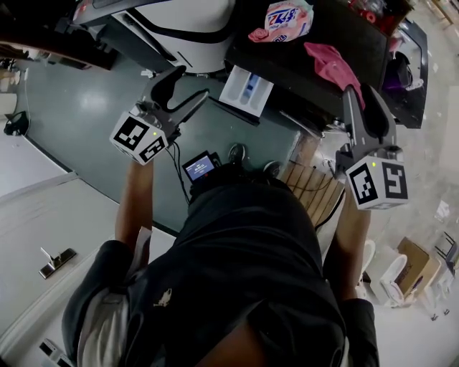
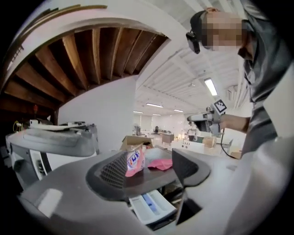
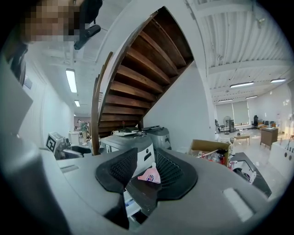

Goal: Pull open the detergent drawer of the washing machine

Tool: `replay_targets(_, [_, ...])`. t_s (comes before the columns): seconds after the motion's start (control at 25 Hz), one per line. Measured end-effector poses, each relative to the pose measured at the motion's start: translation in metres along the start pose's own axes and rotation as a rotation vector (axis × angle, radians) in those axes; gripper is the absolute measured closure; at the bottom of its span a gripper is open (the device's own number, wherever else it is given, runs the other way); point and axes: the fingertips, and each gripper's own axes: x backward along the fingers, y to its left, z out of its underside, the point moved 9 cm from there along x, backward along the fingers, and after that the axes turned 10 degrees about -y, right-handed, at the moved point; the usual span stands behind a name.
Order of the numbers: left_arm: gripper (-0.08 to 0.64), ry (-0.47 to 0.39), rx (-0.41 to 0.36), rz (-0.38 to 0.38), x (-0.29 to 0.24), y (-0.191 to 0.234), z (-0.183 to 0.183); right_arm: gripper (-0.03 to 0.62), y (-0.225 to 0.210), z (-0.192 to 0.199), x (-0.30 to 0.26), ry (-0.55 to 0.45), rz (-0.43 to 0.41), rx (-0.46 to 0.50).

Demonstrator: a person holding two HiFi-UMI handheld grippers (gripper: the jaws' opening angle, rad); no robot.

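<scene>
The washing machine (image 1: 294,50) has a dark top, and its white detergent drawer (image 1: 246,89) stands pulled out with a blue insert showing. A pink detergent bag (image 1: 287,20) and a pink cloth (image 1: 331,66) lie on the top. My left gripper (image 1: 188,87) hangs in the air left of the drawer, apart from it, open and holding nothing. Past its jaws (image 2: 150,167) I see the drawer (image 2: 151,207), the bag (image 2: 134,161) and the cloth (image 2: 161,164). My right gripper (image 1: 360,97) is raised at the machine's right, open and empty. Between its jaws (image 3: 140,176) are the bag (image 3: 149,176) and the drawer (image 3: 131,204).
A white and grey appliance (image 1: 186,29) stands left of the washer. A small screen device (image 1: 199,167) with cables and a wooden slatted pallet (image 1: 312,186) lie on the green floor by the person's feet. A wooden staircase (image 3: 142,69) rises behind. Cardboard boxes (image 1: 416,261) sit right.
</scene>
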Motion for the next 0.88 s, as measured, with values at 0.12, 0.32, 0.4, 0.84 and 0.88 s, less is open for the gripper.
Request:
replay_targets(0.12, [0.225,-0.046,-0.069,-0.058,-0.004,0.000,-0.031,0.466,0.000,-0.010,0.007,-0.022,0.008,0.013])
replay_targets(0.32, [0.238,-0.108,-0.151,-0.141,-0.010,-0.003,-0.076,0.466,0.005,-0.030,0.017,-0.052,0.007,0.048])
replay_targets(0.4, [0.238,-0.130,-0.180,-0.165,-0.012,-0.005,-0.092,0.466,0.009,-0.039,0.019,-0.066,-0.003,0.067])
replay_targets(0.84, [0.241,-0.222,-0.299,-0.161,-0.027,-0.015,-0.133,0.468,0.011,-0.059,0.022,-0.064,0.006,0.123])
replay_targets(0.88, [0.241,-0.221,-0.295,-0.157,-0.029,-0.014,-0.132,0.468,0.010,-0.059,0.022,-0.063,0.008,0.123])
